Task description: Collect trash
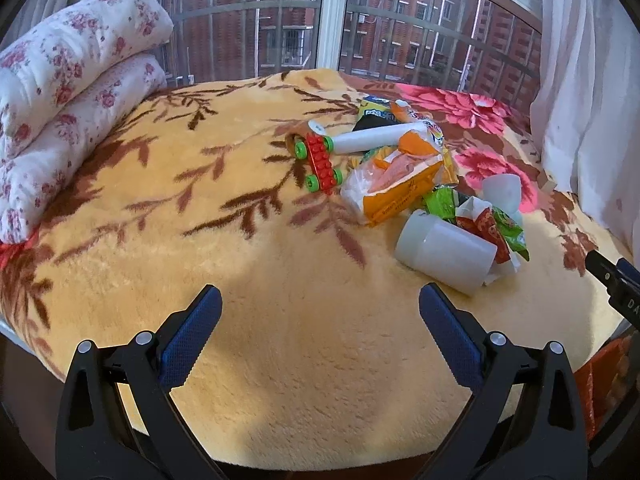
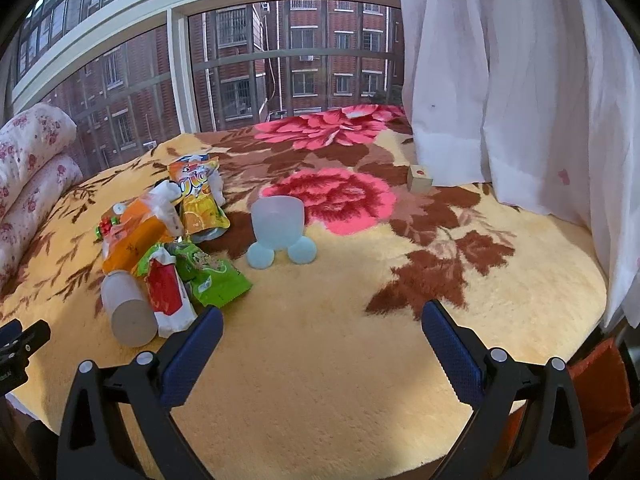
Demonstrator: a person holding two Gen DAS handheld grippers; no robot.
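A heap of trash lies on the yellow floral blanket [image 1: 248,280]: an orange bag [image 1: 400,184], green and red snack wrappers [image 1: 492,228], a white roll [image 1: 372,138] and a white cup on its side [image 1: 444,254]. The heap also shows at the left of the right wrist view: orange bag [image 2: 132,240], green wrapper [image 2: 212,276], orange drink pouch [image 2: 200,196], cup [image 2: 128,312]. My left gripper [image 1: 320,300] is open and empty, short of the heap and to its left. My right gripper [image 2: 322,316] is open and empty, to the right of the heap.
A red and green toy block car [image 1: 320,160] lies beside the heap. A pale blue cup with round feet [image 2: 280,232] stands on the blanket. A small wooden cube [image 2: 420,178] sits by the white curtain [image 2: 520,80]. Folded floral quilts [image 1: 68,100] lie at the left.
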